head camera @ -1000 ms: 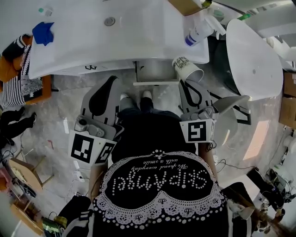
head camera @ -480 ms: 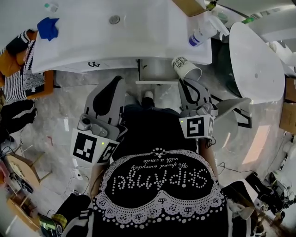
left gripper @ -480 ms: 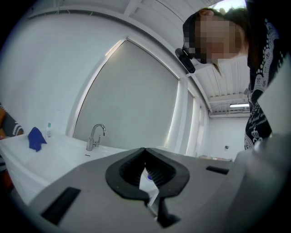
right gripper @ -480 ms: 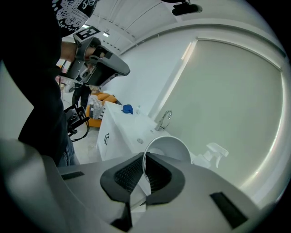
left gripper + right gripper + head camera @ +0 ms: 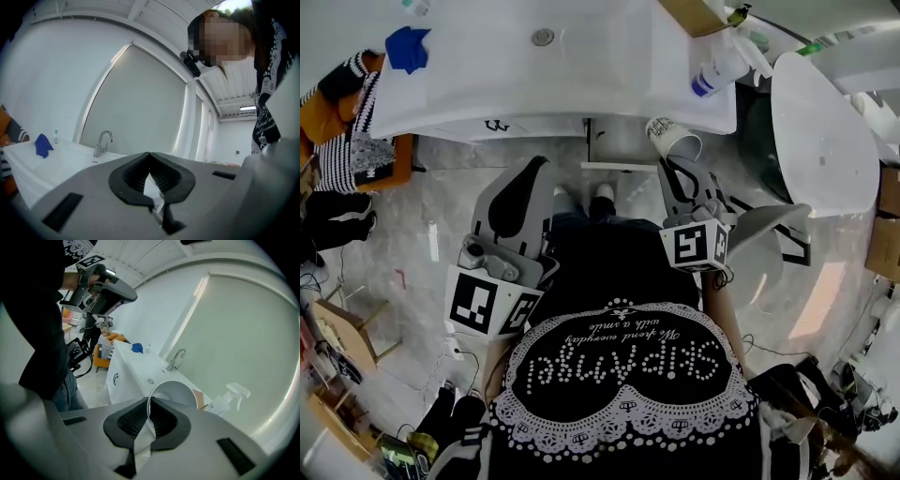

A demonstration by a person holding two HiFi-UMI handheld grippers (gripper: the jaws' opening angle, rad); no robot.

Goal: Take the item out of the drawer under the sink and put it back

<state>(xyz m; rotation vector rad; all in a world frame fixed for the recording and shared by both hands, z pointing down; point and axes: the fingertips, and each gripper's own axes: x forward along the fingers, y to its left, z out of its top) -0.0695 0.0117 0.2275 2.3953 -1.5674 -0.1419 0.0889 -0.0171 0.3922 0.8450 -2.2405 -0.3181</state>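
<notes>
My right gripper (image 5: 668,165) (image 5: 149,401) is shut on the rim of a white paper cup (image 5: 674,140) (image 5: 176,392). The cup lies tilted, its mouth towards the gripper, and hangs just right of the open drawer (image 5: 617,141) under the white sink counter (image 5: 534,84). My left gripper (image 5: 534,171) (image 5: 149,157) points level at the counter's front, left of the drawer. Its jaws meet at the tips with nothing between them. In the right gripper view, the left gripper (image 5: 105,287) shows at upper left.
A spray bottle (image 5: 712,73) and a cardboard box (image 5: 694,14) stand at the counter's right end. A blue cloth (image 5: 408,47) lies at its left end, near the faucet (image 5: 103,143). A white round seat (image 5: 825,131) stands right; an orange chair with striped cloth (image 5: 347,141) stands left.
My right gripper has sunk a little with the cup still in it. The left gripper has kept its place. The head view has shifted slightly.
</notes>
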